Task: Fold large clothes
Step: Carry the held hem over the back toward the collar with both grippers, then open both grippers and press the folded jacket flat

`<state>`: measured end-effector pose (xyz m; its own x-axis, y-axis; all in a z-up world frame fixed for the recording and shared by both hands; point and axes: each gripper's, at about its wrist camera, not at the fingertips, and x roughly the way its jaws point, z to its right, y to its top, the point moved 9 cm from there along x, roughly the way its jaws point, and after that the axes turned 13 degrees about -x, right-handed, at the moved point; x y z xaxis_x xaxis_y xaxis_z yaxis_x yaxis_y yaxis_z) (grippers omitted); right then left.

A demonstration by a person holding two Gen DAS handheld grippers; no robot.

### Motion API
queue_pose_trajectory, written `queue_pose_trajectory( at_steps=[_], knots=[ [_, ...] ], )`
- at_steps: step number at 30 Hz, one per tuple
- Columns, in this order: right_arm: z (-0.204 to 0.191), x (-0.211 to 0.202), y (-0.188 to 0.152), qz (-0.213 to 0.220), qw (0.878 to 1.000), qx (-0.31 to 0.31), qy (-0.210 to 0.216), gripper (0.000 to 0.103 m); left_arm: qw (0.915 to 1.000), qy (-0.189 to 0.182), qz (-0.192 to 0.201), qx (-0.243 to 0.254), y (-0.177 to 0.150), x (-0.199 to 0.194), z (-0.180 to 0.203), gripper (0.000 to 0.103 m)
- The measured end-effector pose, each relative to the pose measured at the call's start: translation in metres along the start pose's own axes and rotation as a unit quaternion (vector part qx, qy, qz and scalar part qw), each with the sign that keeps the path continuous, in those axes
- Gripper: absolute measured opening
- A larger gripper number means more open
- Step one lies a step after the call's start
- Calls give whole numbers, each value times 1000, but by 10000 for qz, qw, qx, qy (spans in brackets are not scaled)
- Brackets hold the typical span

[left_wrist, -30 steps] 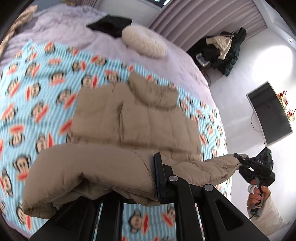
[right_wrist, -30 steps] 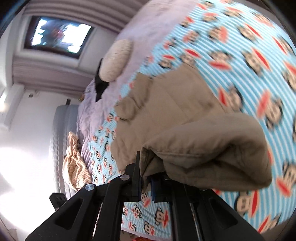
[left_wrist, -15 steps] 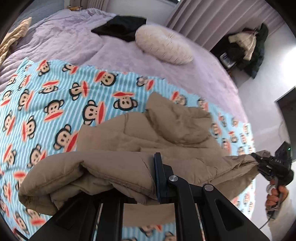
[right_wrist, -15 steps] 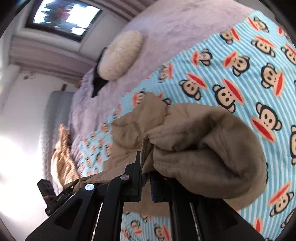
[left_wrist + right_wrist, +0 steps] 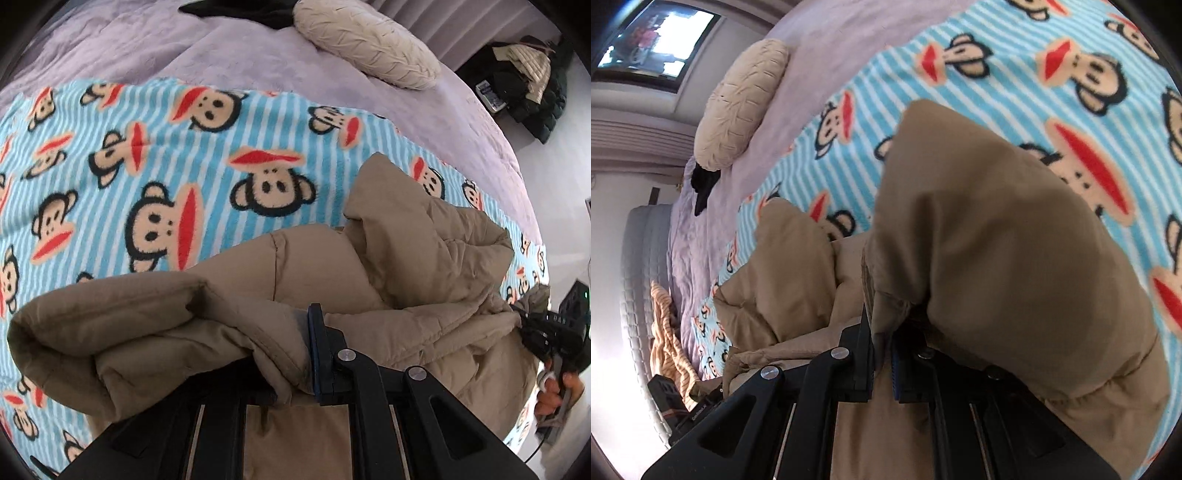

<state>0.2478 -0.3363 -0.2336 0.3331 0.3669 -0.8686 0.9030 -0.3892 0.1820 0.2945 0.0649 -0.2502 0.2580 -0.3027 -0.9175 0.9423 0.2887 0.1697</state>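
Two handheld grippers carry the lower edge of a tan puffer jacket [image 5: 424, 258] up toward its hood in a bedroom, midway through a fold. The left gripper [image 5: 291, 354] has its fingers closed on one corner of the padded hem, the fabric bunched over and around them; the right gripper [image 5: 882, 350] has its fingers clamped on the opposite corner, a thick roll of jacket draped over the right-hand side of its view. From the left wrist camera, the right gripper also shows at the far edge of the frame, with the hem stretched between the pair.

The jacket lies on a blue-striped monkey-print blanket [image 5: 155, 155] spread over a bed with a lilac cover [image 5: 229, 48]. Its upper body and hood rest flat on the blanket, while the lower half is lifted and doubled back above them. A cream round cushion [image 5: 365, 44] and a dark garment [image 5: 240, 11] sit near the head of the bed, well apart from the work.

The step in hand appears to be the bottom-to-top fold. The next move would call for laying the held hem level across the shoulders, both corners even, before letting go; the bulky padding looks likely to spring back or slide if released unevenly.
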Motion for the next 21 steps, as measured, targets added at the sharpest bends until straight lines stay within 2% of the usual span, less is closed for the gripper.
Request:
queue_pose_trajectory(
  at_steps=[1,2,3,4,5,6,7,9,10,11,12,13,14,16,18,19,20,21],
  knots=[
    [1,2,1,-17,10000,11,19,7,9999,32,48,94,-2,-4,1,20],
    [1,3,1,-41,10000,11,38,7,9998,72,87,166,-3,-8,2,31],
    [1,2,1,-80,10000,3,47,8,9996,110,121,216,-4,-13,3,54],
    [0,0,1,-114,9999,-29,52,10,9993,165,192,262,-6,-21,3,68],
    [-3,-4,0,-136,9998,-95,55,11,9988,195,340,303,-7,-32,2,87],
    [-6,-8,0,-135,9998,-159,61,20,9982,183,443,358,-6,-41,1,89],
    [-10,-14,0,-107,9996,-274,50,40,9978,163,473,427,-7,-49,1,88],
    [-19,-31,-1,17,9986,-535,6,61,9973,167,525,485,-10,-62,1,88],
    [-26,-39,-3,89,9975,-704,36,61,9972,104,520,525,-12,-66,3,88],
    [-34,-45,-8,106,9958,-903,110,59,9971,-56,450,611,-17,-67,9,83],
    [-39,-47,-12,115,9945,-1030,170,44,9967,-168,372,700,-21,-64,15,67],
    [-46,-47,-19,75,9922,-1230,209,24,9960,-237,290,806,-25,-60,21,61],
    [-49,-44,-24,-5,9902,-1385,170,19,9948,-226,245,967,-29,-50,30,56],
    [-57,-25,-33,-183,9834,-1805,-44,16,9924,-83,349,1176,-32,-33,41,56],
    [-58,-4,-33,-211,9796,-1983,-257,16,9892,254,629,1299,-25,-9,47,56],
    [-56,8,-29,-145,9786,-2023,-356,16,9884,443,759,1241,-19,3,46,56],
    [-52,14,-26,-91,9782,-2031,-418,15,9901,489,797,1047,-11,16,42,56],
    [-48,24,-19,7,9782,-2014,-498,9,9919,459,798,871,-6,24,38,56]
  ],
)
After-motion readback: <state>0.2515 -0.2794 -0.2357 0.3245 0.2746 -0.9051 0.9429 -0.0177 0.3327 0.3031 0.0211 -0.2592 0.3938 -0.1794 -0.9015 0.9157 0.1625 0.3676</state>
